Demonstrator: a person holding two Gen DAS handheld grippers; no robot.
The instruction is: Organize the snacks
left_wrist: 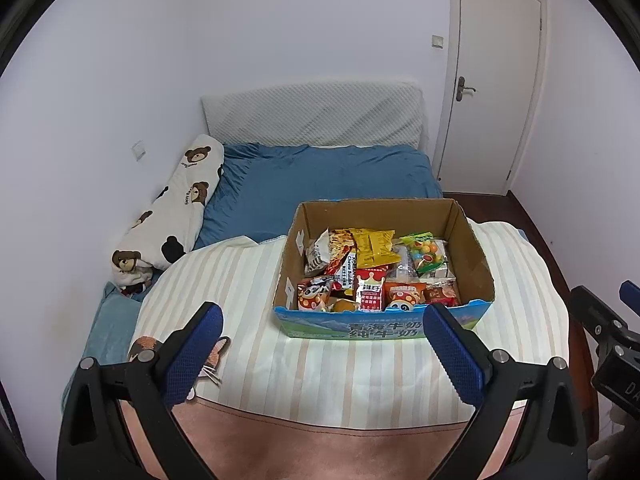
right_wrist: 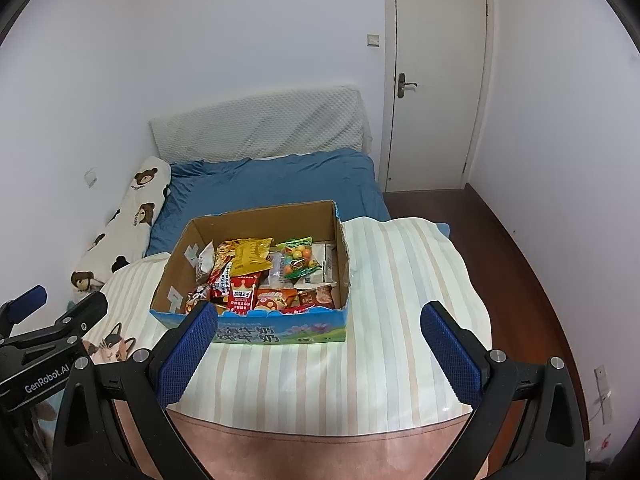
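An open cardboard box [left_wrist: 472, 248] with a blue printed front stands on a striped cloth [left_wrist: 320, 368] on the bed; it also shows in the right wrist view [right_wrist: 340, 240]. It holds several snack packets: a yellow bag [left_wrist: 374, 246], a red packet [left_wrist: 370, 292], a green candy bag [left_wrist: 426, 254]. My left gripper [left_wrist: 322, 320] is open and empty, just short of the box's front. My right gripper [right_wrist: 318, 320] is open and empty, in front of the box's right half. The right gripper's body shows at the left wrist view's right edge [left_wrist: 608, 332].
A blue sheet [left_wrist: 320, 176] covers the bed behind the box. A bear-print bolster [left_wrist: 172, 216] lies along the left wall. A white pillow [left_wrist: 316, 118] leans at the head. A closed door [left_wrist: 492, 80] and dark wooden floor [right_wrist: 500, 232] are to the right.
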